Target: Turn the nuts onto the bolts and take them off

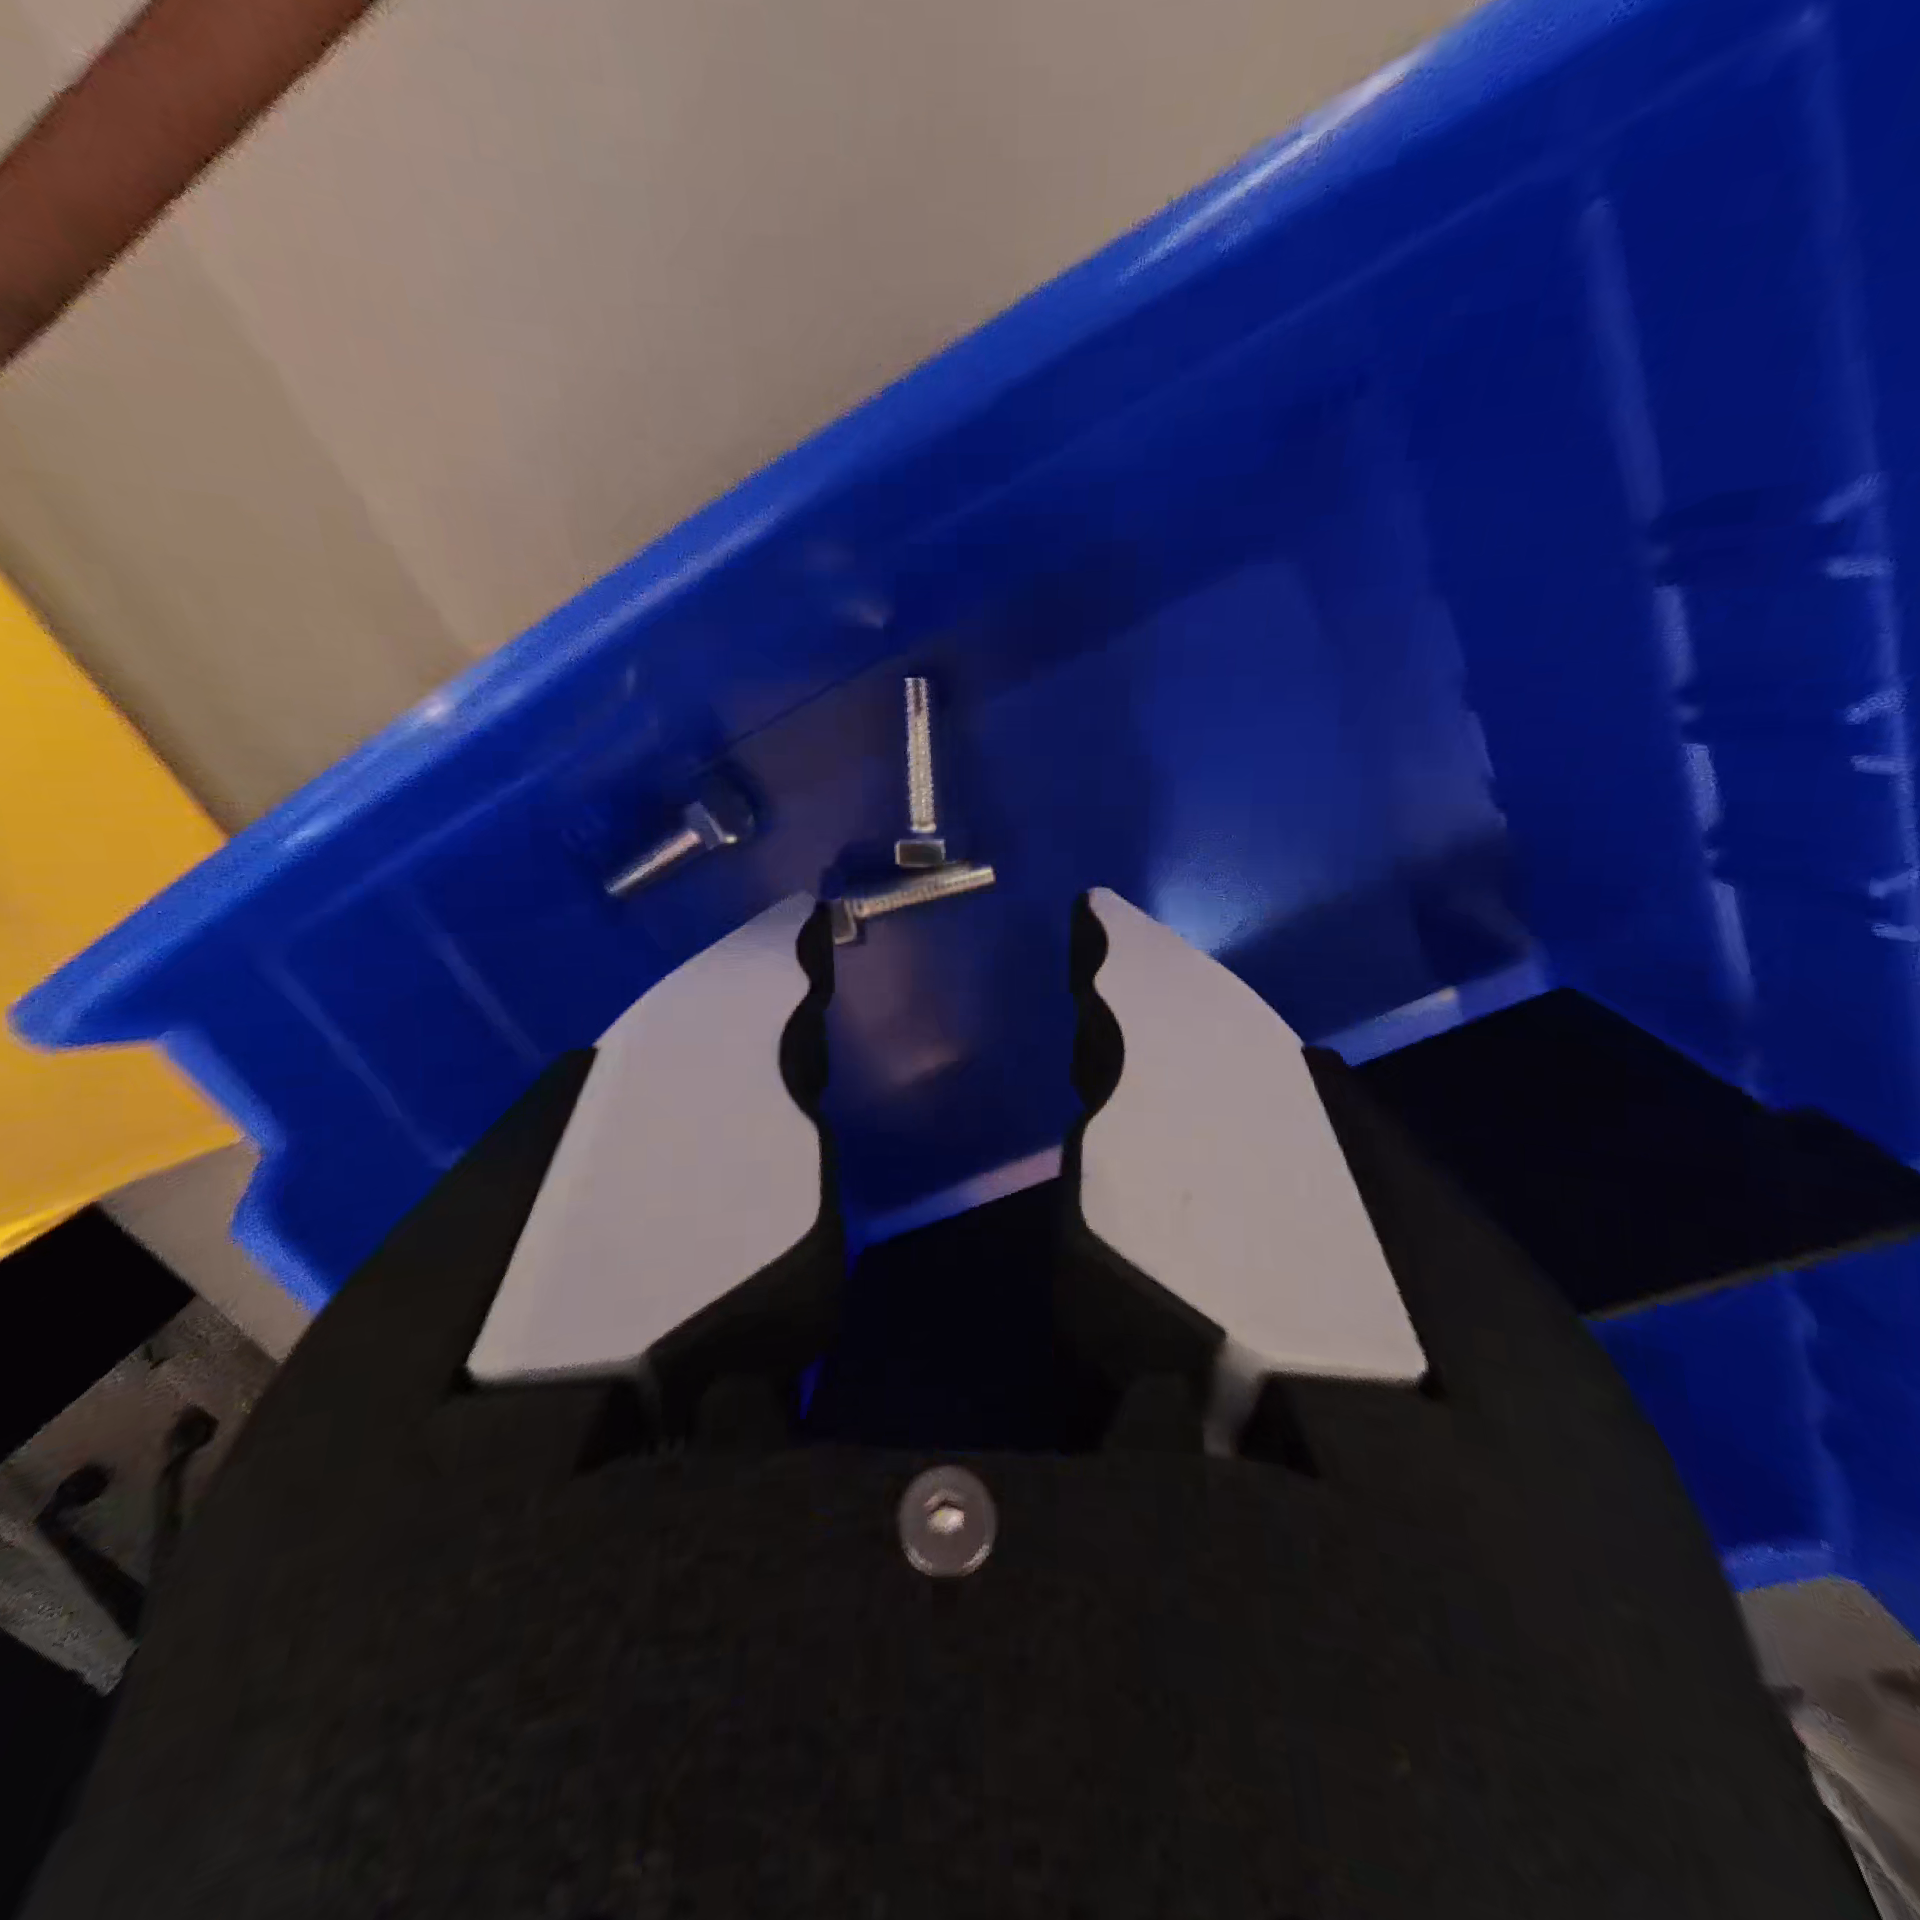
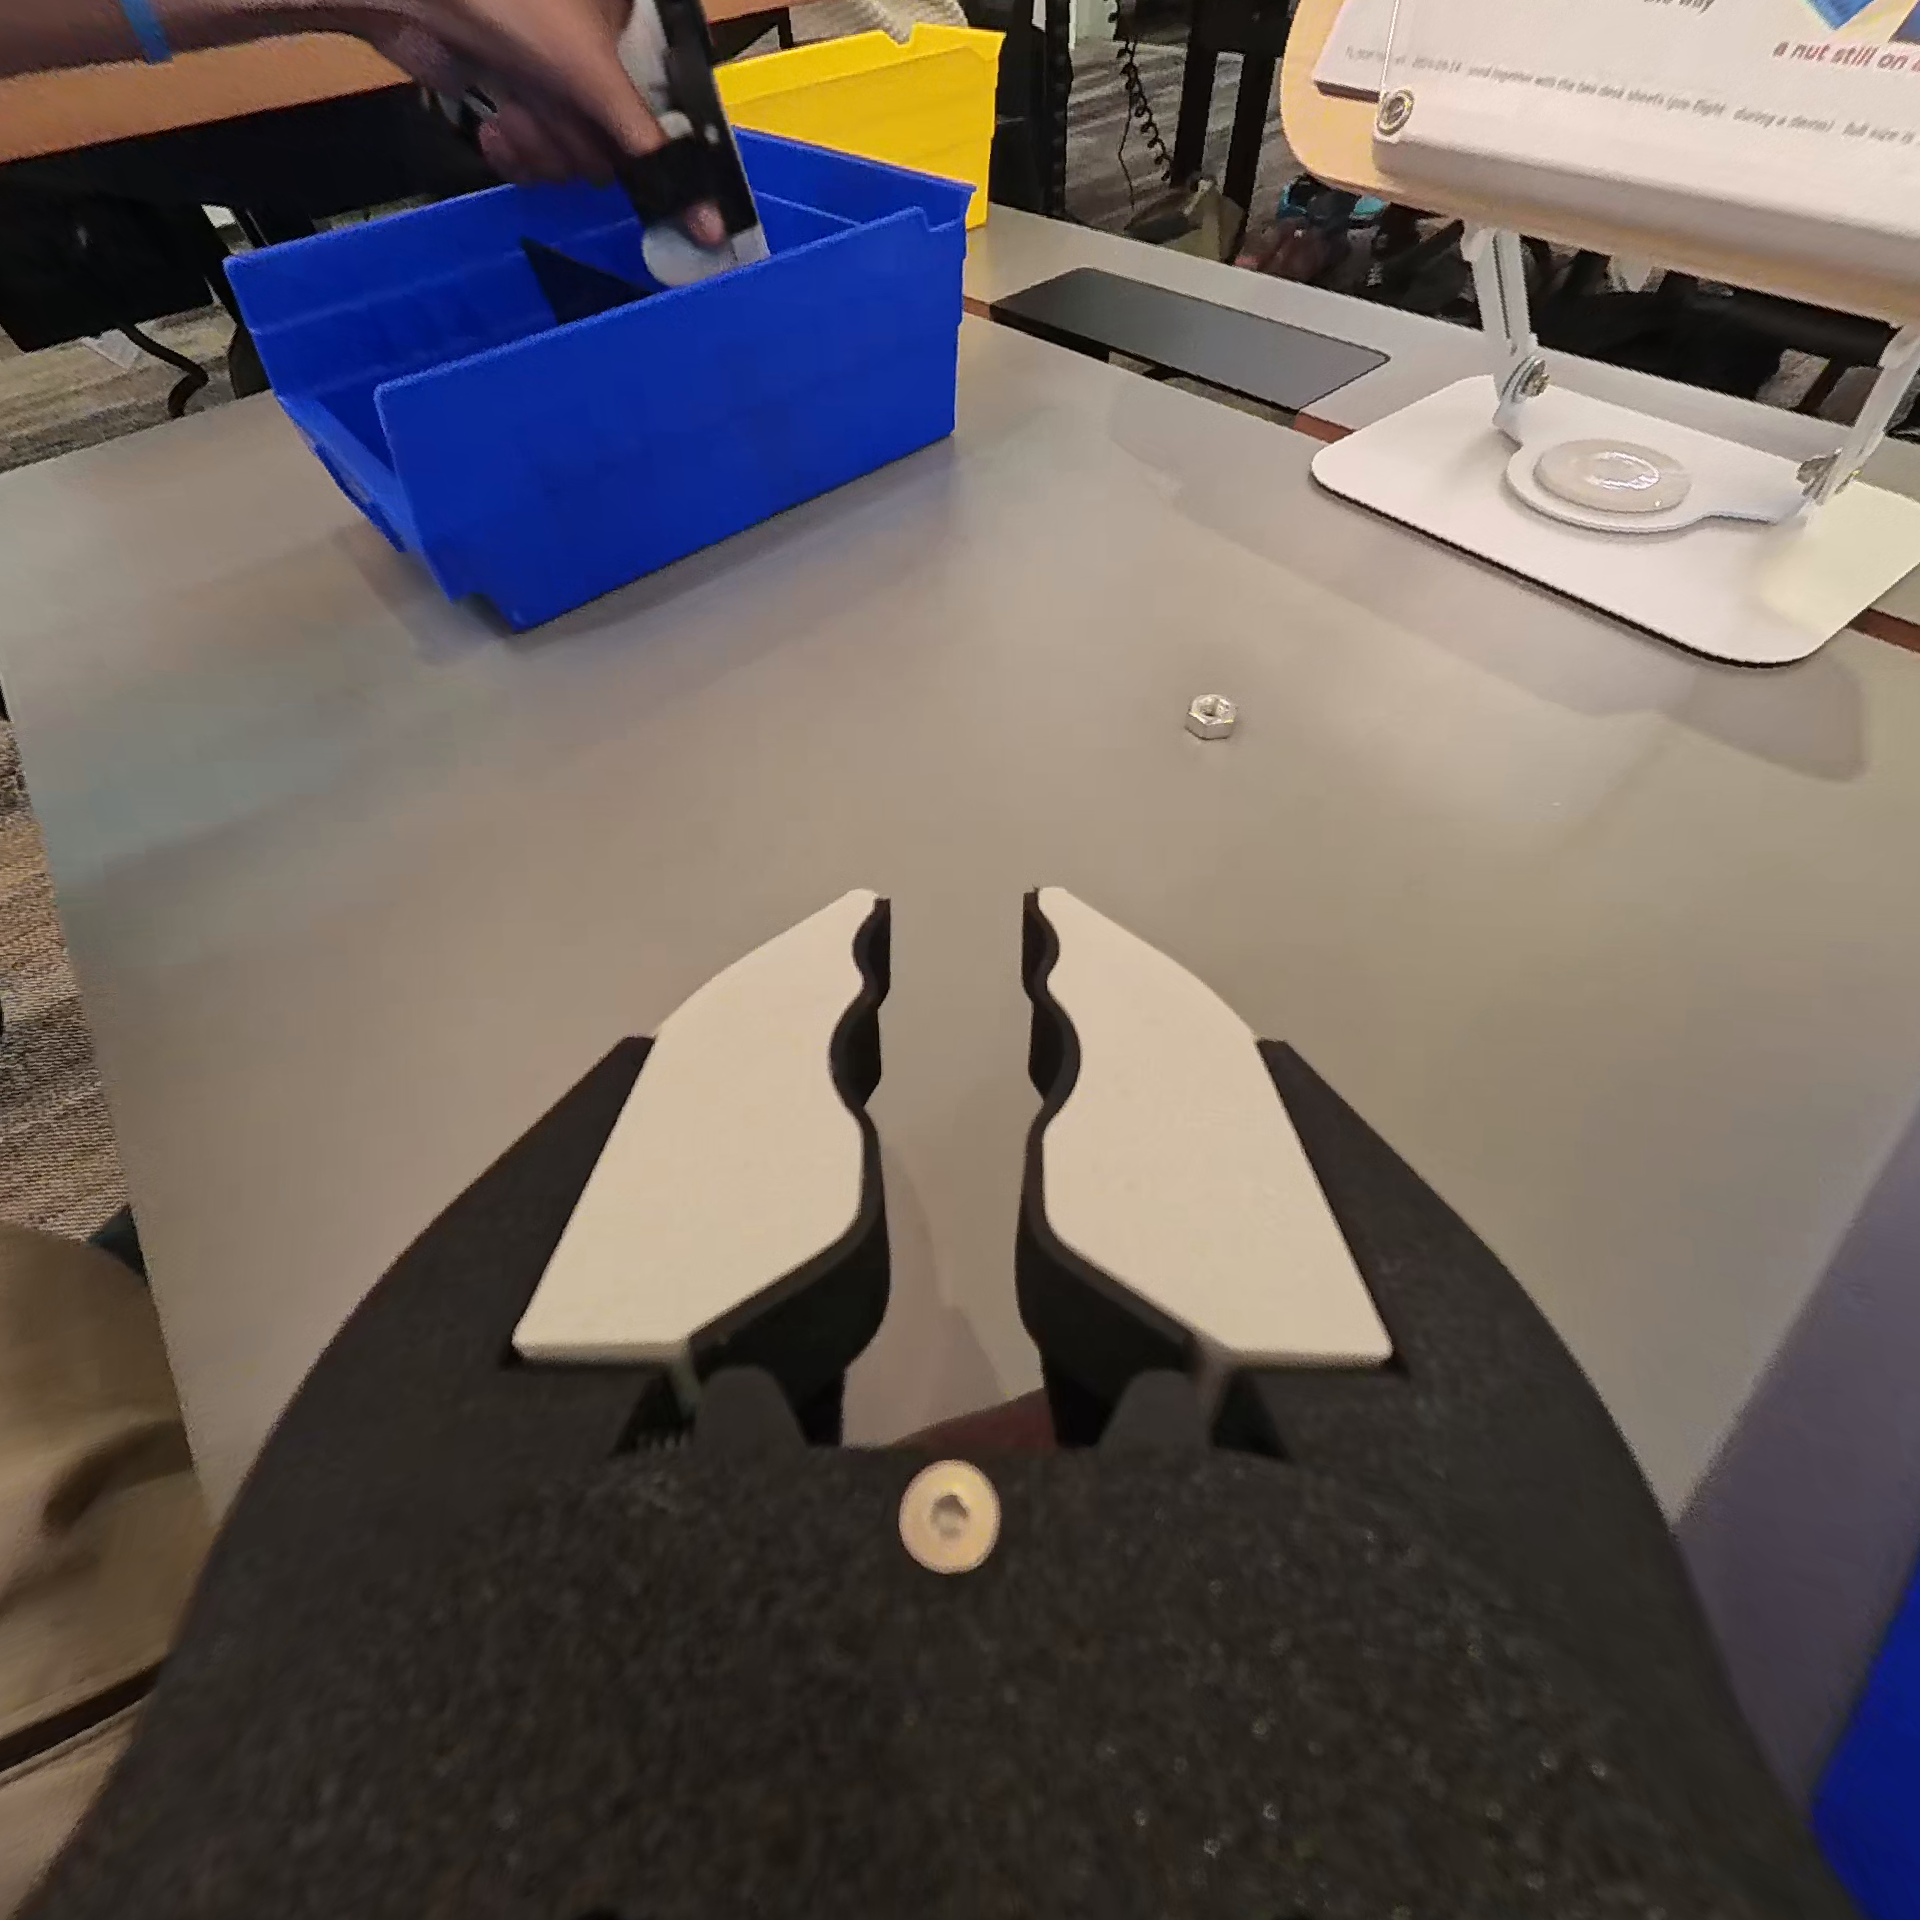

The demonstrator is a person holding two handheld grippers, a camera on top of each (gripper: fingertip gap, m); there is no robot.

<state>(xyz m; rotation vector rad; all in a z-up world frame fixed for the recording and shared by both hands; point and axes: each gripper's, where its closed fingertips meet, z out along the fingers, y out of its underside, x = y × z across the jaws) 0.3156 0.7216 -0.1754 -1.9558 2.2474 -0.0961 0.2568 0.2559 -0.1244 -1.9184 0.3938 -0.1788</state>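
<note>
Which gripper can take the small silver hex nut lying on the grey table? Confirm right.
Probably yes: the right gripper is open and the small silver hex nut lies on bare grey table ahead.

Grey flat-topped table [image 2: 623, 831] carrying bins, a stand and one loose nut.

A blue plastic bin [image 2: 675, 457] with inner dividers sits on the far left part of the top; a yellow plastic bin [image 2: 883, 94] stands just behind it at the far edge. A flat black rectangular panel [image 2: 1184, 332] lies in the surface near the far side. On the right, the white flat base [image 2: 1662, 561] of a white document stand rests on the top. A small silver hexagonal metal nut [image 2: 1209, 716] lies alone on the bare grey surface, well apart from the blue bin and near the stand's base.
</note>
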